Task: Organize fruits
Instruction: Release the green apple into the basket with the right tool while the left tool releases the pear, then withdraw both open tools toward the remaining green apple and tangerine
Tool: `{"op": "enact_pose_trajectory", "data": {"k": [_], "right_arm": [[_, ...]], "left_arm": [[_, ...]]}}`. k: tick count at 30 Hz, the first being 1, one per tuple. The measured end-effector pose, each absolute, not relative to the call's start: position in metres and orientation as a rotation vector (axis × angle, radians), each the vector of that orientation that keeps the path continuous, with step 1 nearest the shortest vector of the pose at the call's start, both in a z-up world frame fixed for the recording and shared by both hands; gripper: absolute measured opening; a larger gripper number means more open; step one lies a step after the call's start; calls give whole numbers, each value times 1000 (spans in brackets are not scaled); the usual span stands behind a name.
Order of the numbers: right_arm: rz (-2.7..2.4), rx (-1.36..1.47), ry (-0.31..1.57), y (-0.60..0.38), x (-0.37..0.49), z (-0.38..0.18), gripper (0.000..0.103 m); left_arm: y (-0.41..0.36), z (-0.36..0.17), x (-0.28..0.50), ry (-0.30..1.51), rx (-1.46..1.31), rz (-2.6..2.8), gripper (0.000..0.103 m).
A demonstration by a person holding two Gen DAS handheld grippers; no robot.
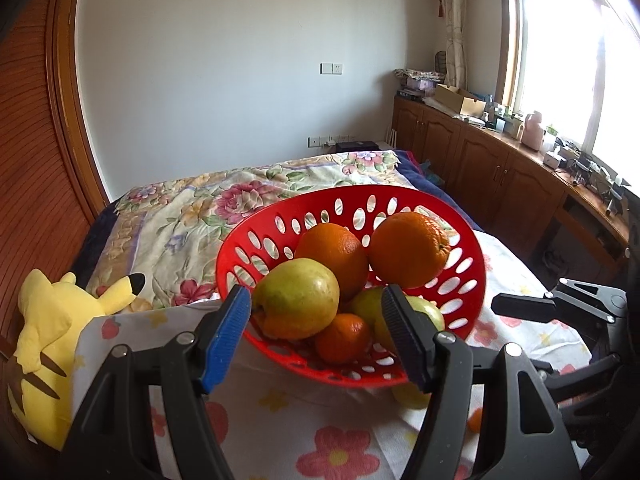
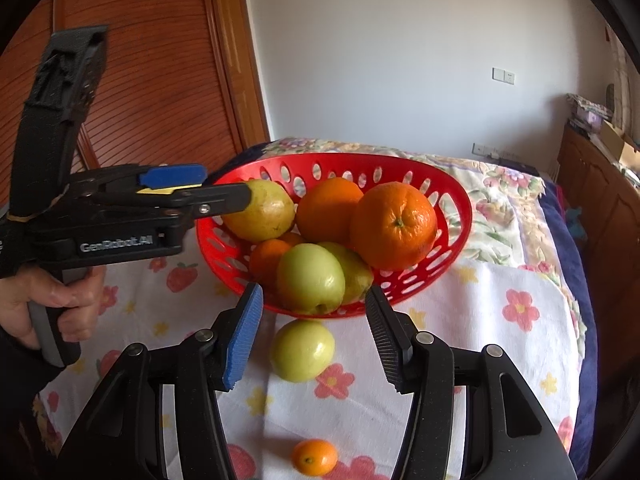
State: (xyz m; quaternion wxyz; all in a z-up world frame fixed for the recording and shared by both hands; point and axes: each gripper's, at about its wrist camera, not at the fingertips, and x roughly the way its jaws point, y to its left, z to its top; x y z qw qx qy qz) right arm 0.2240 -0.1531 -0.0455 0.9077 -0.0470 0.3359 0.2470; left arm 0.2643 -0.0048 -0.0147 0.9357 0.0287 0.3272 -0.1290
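Note:
A red perforated basket [image 1: 280, 220] [image 2: 452, 196] sits on a flowered cloth and holds two big oranges [image 1: 408, 248] [image 2: 394, 226], a yellow pear [image 1: 298, 298] [image 2: 262, 210], green apples [image 2: 310, 278] and a small orange [image 1: 342, 338]. My left gripper [image 1: 316, 318] [image 2: 224, 196] is open and empty at the basket's near rim, its fingers either side of the fruit. My right gripper [image 2: 314, 328] is open and empty just above a green apple [image 2: 302, 350] that lies on the cloth in front of the basket. A small tangerine [image 2: 314, 457] lies nearer on the cloth.
A yellow plush toy [image 1: 48, 332] lies at the left edge of the cloth. A flowered bedspread [image 1: 208, 204] stretches behind the basket. Wooden cabinets [image 1: 500, 164] with clutter run along the right under a window. A wooden door [image 2: 160, 92] stands left.

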Motion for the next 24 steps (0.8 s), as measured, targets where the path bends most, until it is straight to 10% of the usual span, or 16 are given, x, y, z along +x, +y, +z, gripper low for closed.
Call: {"op": "enact_pose_trajectory", "data": {"k": [24], "right_arm": [[409, -40, 729, -185, 169, -72, 61]], "left_arm": [[6, -35, 179, 677, 69, -279, 68]]}}
